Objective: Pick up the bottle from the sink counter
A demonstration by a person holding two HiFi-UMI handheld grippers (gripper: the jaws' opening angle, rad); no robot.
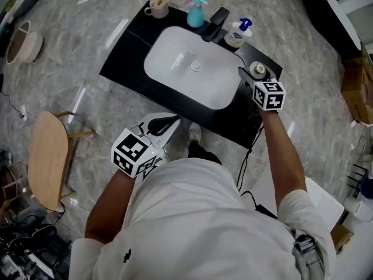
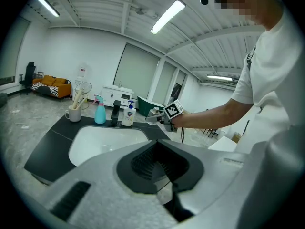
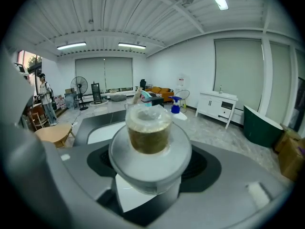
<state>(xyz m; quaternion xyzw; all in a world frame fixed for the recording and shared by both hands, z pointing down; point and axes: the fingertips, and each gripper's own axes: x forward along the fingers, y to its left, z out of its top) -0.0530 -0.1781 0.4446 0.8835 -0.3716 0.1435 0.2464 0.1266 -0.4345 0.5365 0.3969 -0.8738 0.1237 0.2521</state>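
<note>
The bottle (image 1: 257, 70) is a small clear round one with a brownish cap. It sits between the jaws of my right gripper (image 1: 252, 74) at the right end of the black sink counter (image 1: 125, 63). The right gripper view looks straight at its cap (image 3: 148, 130), with the dark pads (image 3: 97, 163) pressed against its sides. In the left gripper view the bottle (image 2: 152, 113) hangs just above the counter. My left gripper (image 1: 168, 125) is held low in front of the counter, shut and with nothing in it (image 2: 159, 168).
A white basin (image 1: 192, 66) fills the counter's middle. Behind it stand a black faucet (image 1: 214, 25), a blue spray bottle (image 1: 196, 13), a pump soap bottle (image 1: 238, 34) and a mug with brushes (image 1: 157, 7). A wooden stool (image 1: 49, 156) stands at the left and a cardboard box (image 1: 355, 86) at the right.
</note>
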